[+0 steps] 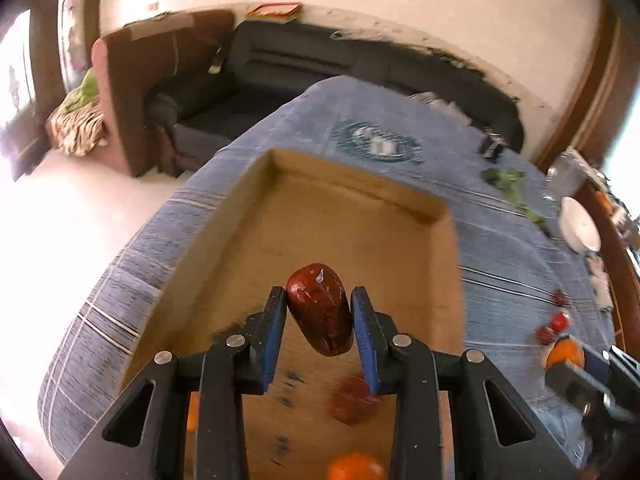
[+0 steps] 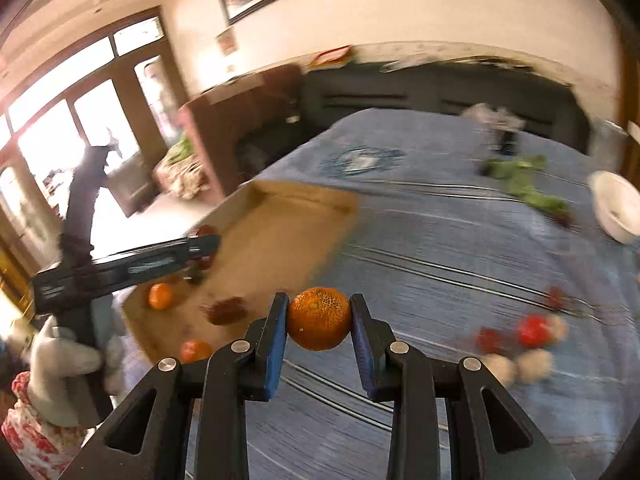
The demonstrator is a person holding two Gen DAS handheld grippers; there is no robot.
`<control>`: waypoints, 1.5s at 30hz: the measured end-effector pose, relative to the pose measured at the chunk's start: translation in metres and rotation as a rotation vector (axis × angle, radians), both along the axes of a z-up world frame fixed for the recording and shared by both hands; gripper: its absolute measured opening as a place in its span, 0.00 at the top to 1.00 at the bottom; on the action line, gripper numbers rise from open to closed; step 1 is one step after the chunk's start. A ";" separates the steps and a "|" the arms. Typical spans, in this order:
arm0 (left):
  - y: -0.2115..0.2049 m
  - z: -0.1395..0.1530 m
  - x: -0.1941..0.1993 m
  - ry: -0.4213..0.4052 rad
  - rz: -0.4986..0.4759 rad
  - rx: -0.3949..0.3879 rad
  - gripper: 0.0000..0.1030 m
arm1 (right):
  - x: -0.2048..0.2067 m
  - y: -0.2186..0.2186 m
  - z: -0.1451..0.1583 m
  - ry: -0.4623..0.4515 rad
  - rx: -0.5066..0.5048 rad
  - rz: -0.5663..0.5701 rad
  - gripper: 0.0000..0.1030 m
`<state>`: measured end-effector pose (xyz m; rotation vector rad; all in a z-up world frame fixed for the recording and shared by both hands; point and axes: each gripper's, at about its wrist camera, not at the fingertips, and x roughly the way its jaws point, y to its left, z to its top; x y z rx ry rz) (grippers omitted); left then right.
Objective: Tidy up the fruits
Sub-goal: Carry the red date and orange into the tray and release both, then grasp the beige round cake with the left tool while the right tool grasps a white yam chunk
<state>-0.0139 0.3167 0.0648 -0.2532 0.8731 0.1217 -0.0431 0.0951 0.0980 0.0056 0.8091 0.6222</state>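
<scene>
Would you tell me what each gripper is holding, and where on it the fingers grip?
The left gripper clamps a dark red fruit across its sides; the right gripper clamps an orange across its middle.

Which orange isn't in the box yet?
The round orange squeezed in the right tool, held above the blue striped cloth. The two other oranges already lie in the shallow cardboard box.
</scene>
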 end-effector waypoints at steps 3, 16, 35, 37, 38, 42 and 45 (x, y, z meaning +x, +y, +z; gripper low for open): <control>0.017 -0.012 0.009 0.037 0.024 -0.019 0.69 | 0.013 0.035 -0.011 0.047 -0.013 0.050 0.67; 0.045 -0.035 0.030 0.107 0.032 -0.113 0.66 | 0.064 0.115 -0.066 0.153 -0.144 0.089 0.66; 0.018 0.046 -0.045 -0.104 0.013 -0.167 0.40 | 0.036 0.017 -0.009 0.062 -0.028 -0.046 0.43; 0.001 0.053 -0.052 -0.111 -0.027 -0.172 0.38 | 0.030 -0.009 -0.003 0.045 -0.029 -0.079 0.42; -0.009 0.055 -0.054 -0.112 -0.048 -0.173 0.36 | 0.025 -0.029 0.000 0.032 -0.035 -0.108 0.42; -0.057 0.056 -0.058 -0.108 -0.147 -0.163 0.36 | 0.014 -0.102 0.006 0.009 -0.052 -0.236 0.36; -0.099 0.046 -0.052 -0.082 -0.220 -0.151 0.34 | 0.009 -0.151 0.003 0.029 -0.057 -0.332 0.36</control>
